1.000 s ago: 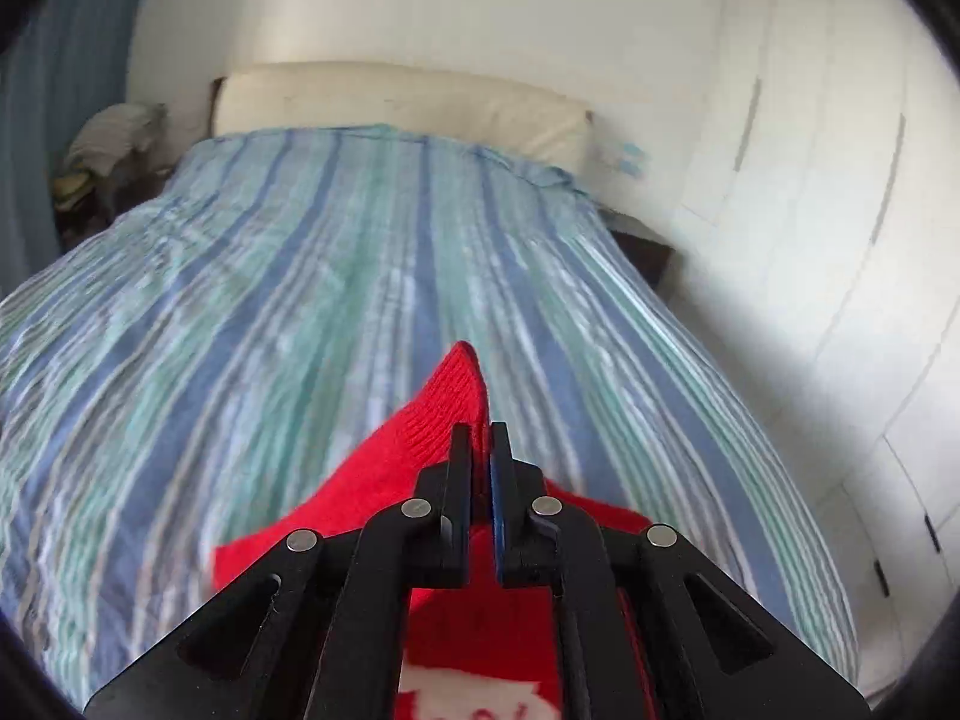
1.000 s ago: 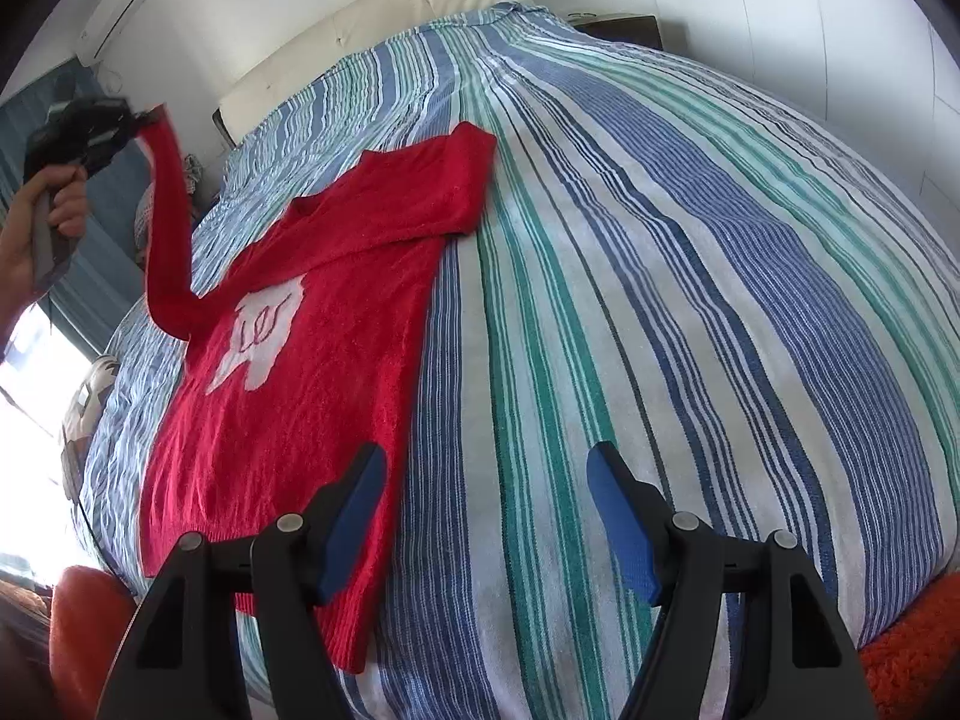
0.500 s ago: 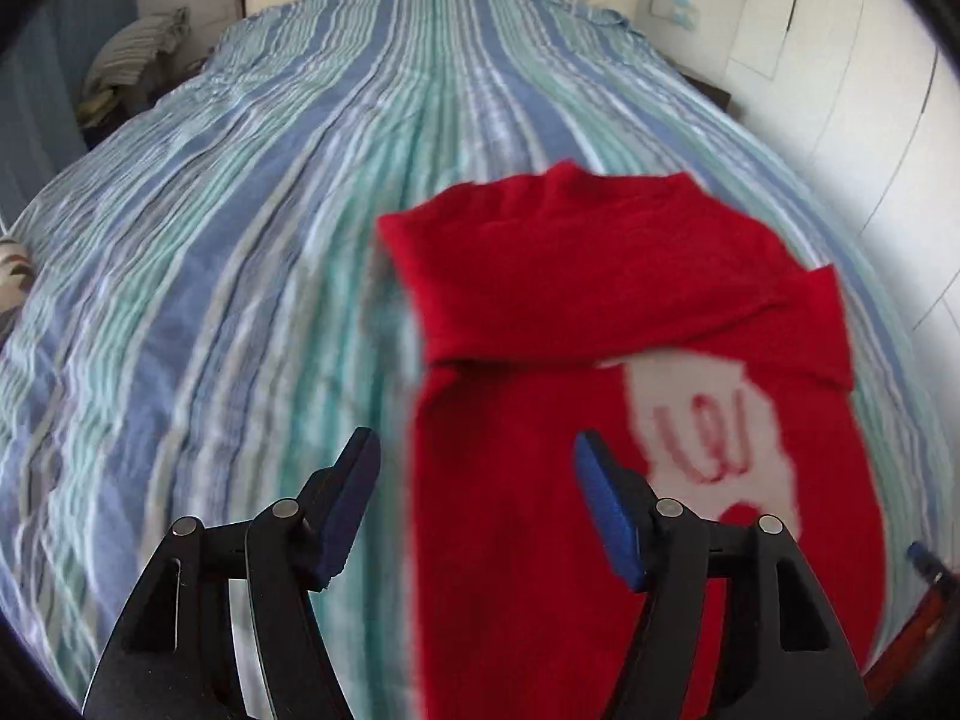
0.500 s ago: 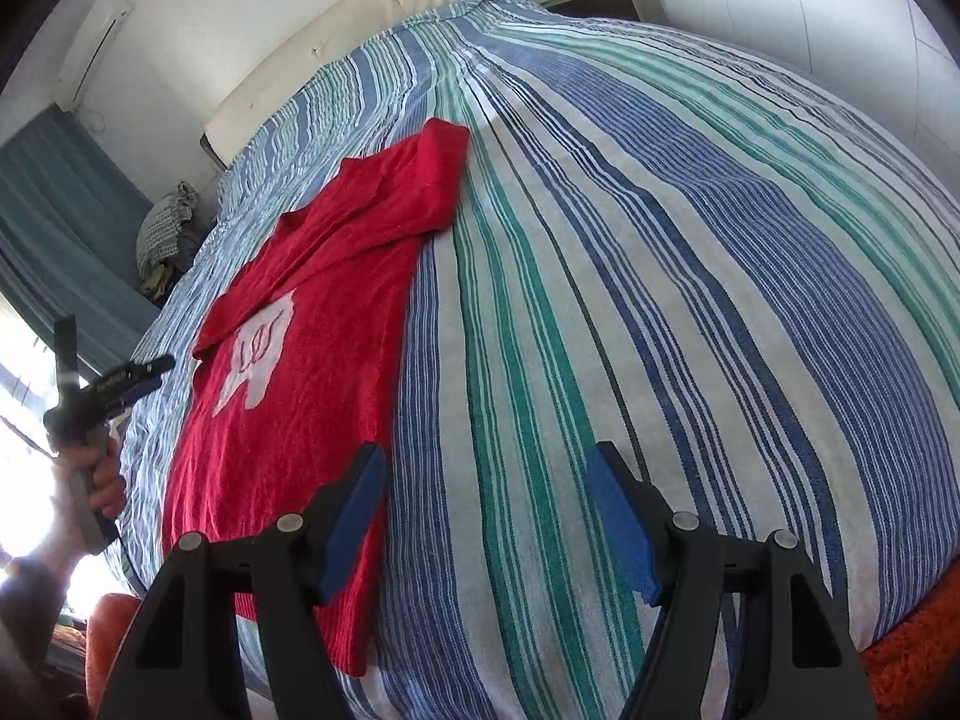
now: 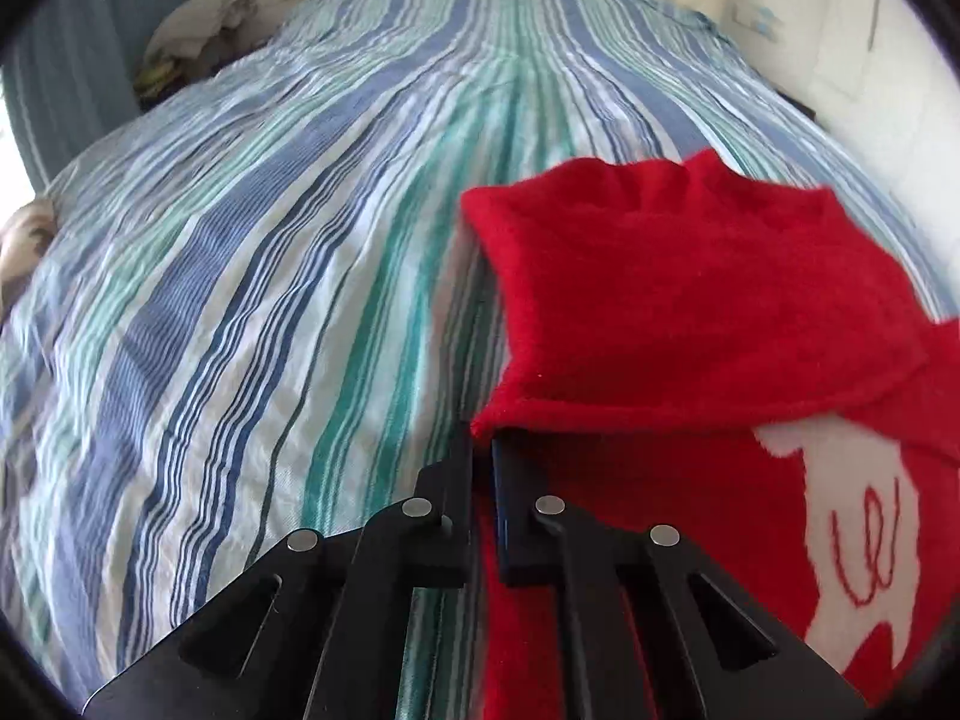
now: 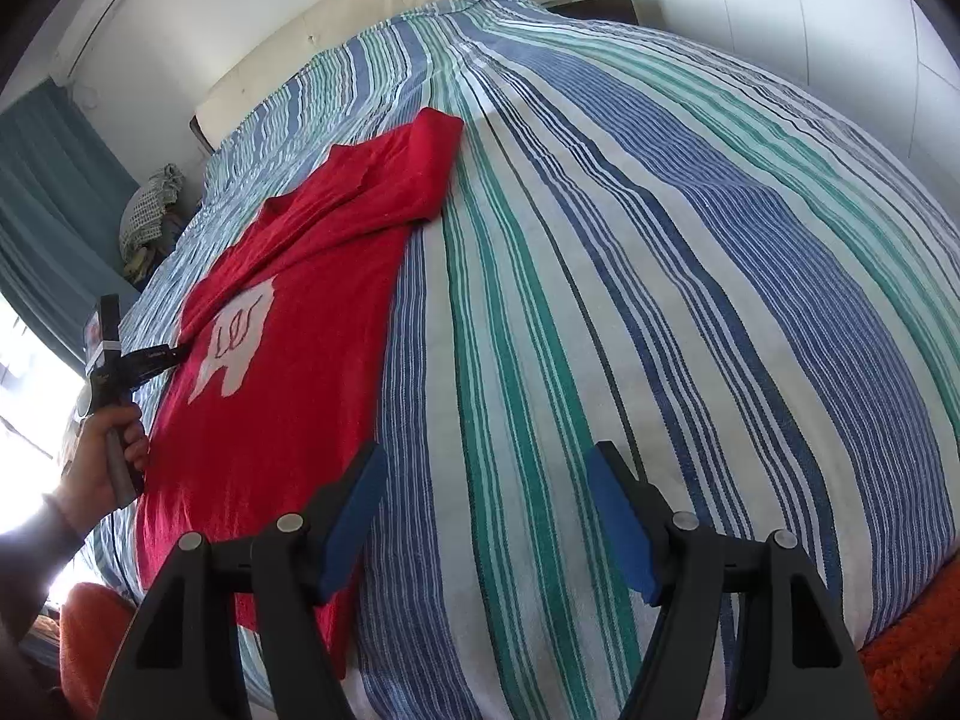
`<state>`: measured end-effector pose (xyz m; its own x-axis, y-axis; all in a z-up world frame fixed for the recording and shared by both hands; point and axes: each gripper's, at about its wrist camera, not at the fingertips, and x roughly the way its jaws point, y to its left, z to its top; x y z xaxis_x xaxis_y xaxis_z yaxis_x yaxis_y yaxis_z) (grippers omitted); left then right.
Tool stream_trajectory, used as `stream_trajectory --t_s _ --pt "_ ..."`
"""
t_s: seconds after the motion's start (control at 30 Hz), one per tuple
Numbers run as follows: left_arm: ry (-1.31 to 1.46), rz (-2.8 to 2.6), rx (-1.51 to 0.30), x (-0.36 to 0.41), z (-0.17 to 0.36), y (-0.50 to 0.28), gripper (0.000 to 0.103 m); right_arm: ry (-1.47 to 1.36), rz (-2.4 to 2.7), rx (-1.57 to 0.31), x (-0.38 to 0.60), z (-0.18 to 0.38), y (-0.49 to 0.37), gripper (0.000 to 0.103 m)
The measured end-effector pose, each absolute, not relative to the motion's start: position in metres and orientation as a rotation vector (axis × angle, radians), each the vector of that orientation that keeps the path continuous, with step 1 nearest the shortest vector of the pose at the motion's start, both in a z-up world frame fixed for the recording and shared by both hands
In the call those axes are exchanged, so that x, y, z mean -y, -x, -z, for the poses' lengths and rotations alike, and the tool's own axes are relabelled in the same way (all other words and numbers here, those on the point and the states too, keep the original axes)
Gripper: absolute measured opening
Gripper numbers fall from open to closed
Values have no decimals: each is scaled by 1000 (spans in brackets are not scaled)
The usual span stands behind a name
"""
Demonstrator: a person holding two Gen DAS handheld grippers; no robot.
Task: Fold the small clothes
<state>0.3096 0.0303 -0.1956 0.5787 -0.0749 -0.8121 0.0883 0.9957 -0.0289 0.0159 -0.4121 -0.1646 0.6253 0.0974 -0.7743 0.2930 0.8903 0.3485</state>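
While the red sweater (image 6: 288,360) lies flat on the striped bedspread (image 6: 660,252), our left gripper (image 5: 483,450) has just pinched together at its folded sleeve's edge — whether it holds cloth, we cannot tell — and our right gripper (image 6: 483,516) hangs apart, empty.

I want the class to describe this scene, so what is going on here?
A person is folding a red sweater on a striped bedspread, a tool in each hand. One sleeve lies folded across the chest. The left tool has just closed at the sweater's edge under that sleeve. The right tool hangs open over the bedspread, holding nothing.
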Motion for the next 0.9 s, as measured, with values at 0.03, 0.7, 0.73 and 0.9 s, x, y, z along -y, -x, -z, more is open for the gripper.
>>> stream_trajectory --t_s 0.03,0.7,0.73,0.9 --pt "-12 106 -943 -33 197 -307 4 -469 115 -900 411 165 -17 69" --pt "108 94 -981 -101 177 -240 63 -439 144 -861 415 156 -11 70" --pt "118 83 -982 -108 175 -225 68 -439 154 -858 416 156 -10 70" --pt "247 31 -972 -142 178 -157 85 -423 194 -848 415 154 -10 70"
